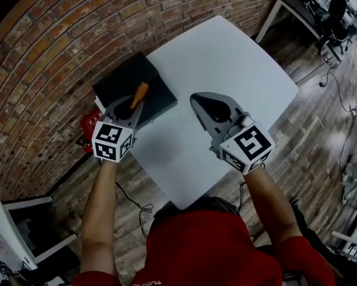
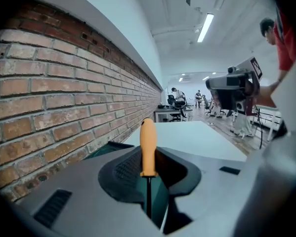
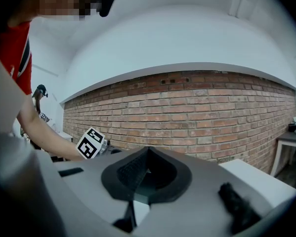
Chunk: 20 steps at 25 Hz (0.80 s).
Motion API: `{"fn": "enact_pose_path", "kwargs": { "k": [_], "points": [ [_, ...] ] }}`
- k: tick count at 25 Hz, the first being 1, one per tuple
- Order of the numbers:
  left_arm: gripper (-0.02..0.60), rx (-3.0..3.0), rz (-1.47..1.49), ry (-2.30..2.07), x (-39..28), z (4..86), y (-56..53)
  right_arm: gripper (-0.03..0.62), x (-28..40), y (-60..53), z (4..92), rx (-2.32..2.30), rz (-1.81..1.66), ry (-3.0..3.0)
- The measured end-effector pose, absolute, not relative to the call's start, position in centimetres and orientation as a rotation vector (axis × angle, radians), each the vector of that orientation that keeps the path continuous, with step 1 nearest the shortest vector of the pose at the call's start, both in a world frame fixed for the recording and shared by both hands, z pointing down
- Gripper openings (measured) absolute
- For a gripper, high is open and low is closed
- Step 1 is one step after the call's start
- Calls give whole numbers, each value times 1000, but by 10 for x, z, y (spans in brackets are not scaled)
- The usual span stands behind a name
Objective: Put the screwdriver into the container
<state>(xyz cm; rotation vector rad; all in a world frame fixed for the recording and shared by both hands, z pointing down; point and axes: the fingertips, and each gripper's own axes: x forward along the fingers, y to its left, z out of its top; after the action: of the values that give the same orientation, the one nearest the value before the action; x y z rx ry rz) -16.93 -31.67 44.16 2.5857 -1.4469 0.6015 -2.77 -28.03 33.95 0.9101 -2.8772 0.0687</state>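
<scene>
The screwdriver (image 1: 140, 92) has an orange handle and a thin dark shaft. My left gripper (image 1: 133, 104) is shut on the shaft, and the handle sticks out ahead over the black container (image 1: 126, 76) at the white table's (image 1: 226, 58) back left corner. In the left gripper view the screwdriver (image 2: 148, 152) stands between the jaws of my left gripper (image 2: 148, 168), with the container's dark edge (image 2: 110, 146) just beyond. My right gripper (image 1: 196, 100) hovers above the middle of the table with its tips together and nothing in it. The right gripper view shows the same gripper (image 3: 148, 149) facing the brick wall.
A brick wall (image 1: 59, 34) runs along the container's far side. A red object (image 1: 90, 124) lies on the floor beside the table's left corner. A second table (image 1: 291, 2) and office chairs stand at the far right, and cables run over the wooden floor (image 1: 321, 130).
</scene>
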Motion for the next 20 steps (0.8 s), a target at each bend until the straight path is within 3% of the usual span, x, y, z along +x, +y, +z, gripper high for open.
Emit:
{"fn": "enact_pose_path", "kwargs": {
  "k": [20],
  "points": [
    [93,2475,930,-1234,-160,522,-363,31,-25,-295,370,950,159,-2812]
  ]
}}
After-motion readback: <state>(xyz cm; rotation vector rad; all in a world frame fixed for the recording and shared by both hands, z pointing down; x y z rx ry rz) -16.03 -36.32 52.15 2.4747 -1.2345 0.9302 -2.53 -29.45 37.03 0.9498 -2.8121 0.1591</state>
